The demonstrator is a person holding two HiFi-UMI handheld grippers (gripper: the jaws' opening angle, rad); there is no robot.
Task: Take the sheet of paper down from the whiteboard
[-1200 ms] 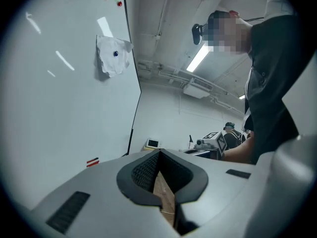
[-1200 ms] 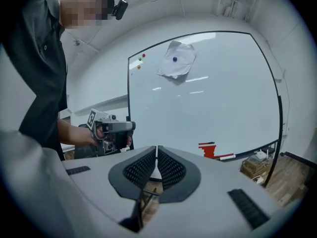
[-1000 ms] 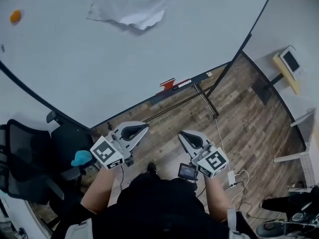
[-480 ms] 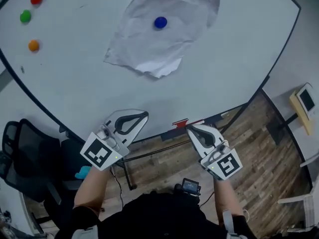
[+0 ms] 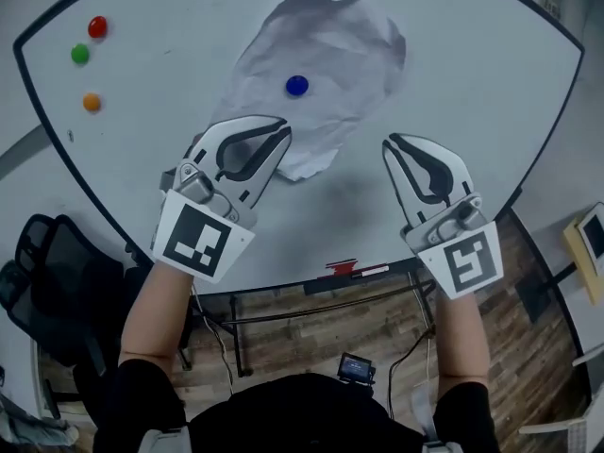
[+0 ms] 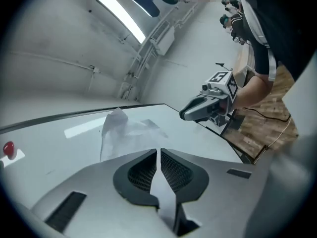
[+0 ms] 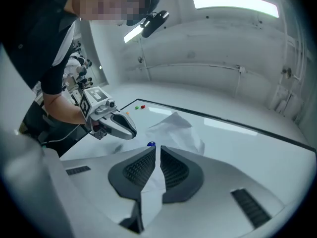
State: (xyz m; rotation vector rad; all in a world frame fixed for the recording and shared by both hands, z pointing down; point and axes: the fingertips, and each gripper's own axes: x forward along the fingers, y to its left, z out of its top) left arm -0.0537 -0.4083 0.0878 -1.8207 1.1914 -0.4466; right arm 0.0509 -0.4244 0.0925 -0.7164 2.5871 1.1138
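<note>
A crumpled white sheet of paper (image 5: 326,50) hangs on the whiteboard (image 5: 472,83), pinned by a blue magnet (image 5: 297,85). My left gripper (image 5: 286,132) is raised in front of the sheet's lower left edge, apart from it. Its jaws are just starting to open: only a thin slit shows at the tips, with nothing between them (image 6: 158,150). My right gripper (image 5: 387,142) is shut and empty, held level with the left one, to the right of the sheet's lower edge. The right gripper view shows the paper (image 7: 176,125) and the magnet (image 7: 151,144) just beyond its tips (image 7: 158,148).
Red (image 5: 97,26), green (image 5: 80,54) and orange (image 5: 92,102) magnets sit at the board's upper left. A tray with a red eraser (image 5: 342,268) runs under the board. A black chair (image 5: 47,281) stands at the left on the wooden floor.
Both grippers have risen from waist height to the board, just below the sheet, and rolled. The view has tilted up, so the whole sheet and the blue magnet show.
</note>
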